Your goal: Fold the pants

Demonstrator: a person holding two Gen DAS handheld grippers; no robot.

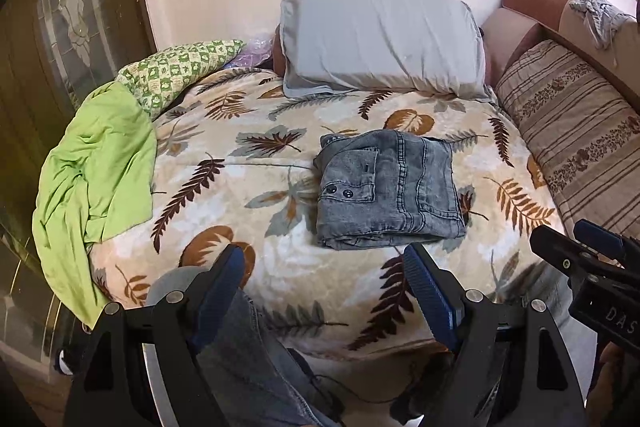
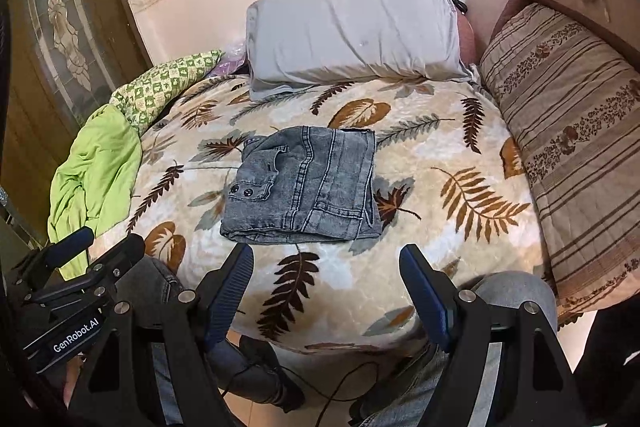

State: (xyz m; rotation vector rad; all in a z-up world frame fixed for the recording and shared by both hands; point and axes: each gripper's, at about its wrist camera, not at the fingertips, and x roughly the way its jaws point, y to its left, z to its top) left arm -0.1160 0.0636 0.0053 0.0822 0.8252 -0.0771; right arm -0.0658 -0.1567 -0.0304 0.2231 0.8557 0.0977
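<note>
Grey denim pants (image 1: 386, 189) (image 2: 304, 187) lie folded into a compact rectangle in the middle of the leaf-patterned blanket (image 1: 260, 187) (image 2: 440, 163). A pocket flap with two dark snaps faces up on their left side. My left gripper (image 1: 324, 259) hovers open just short of the near edge of the pants, nothing between its blue pads. My right gripper (image 2: 326, 259) is likewise open and empty, held back from the same near edge. Each gripper shows at the side of the other's view, the right one (image 1: 592, 247) and the left one (image 2: 96, 243).
A grey pillow (image 1: 380, 39) (image 2: 356, 31) lies at the head of the bed by the wall. A striped cushion (image 1: 572, 131) (image 2: 572, 131) lines the right side. Green cloth (image 1: 92, 179) (image 2: 96, 167) hangs over the left edge. A person's denim-clad knees (image 1: 248, 347) (image 2: 512, 291) and a dark cable (image 2: 320, 387) are below.
</note>
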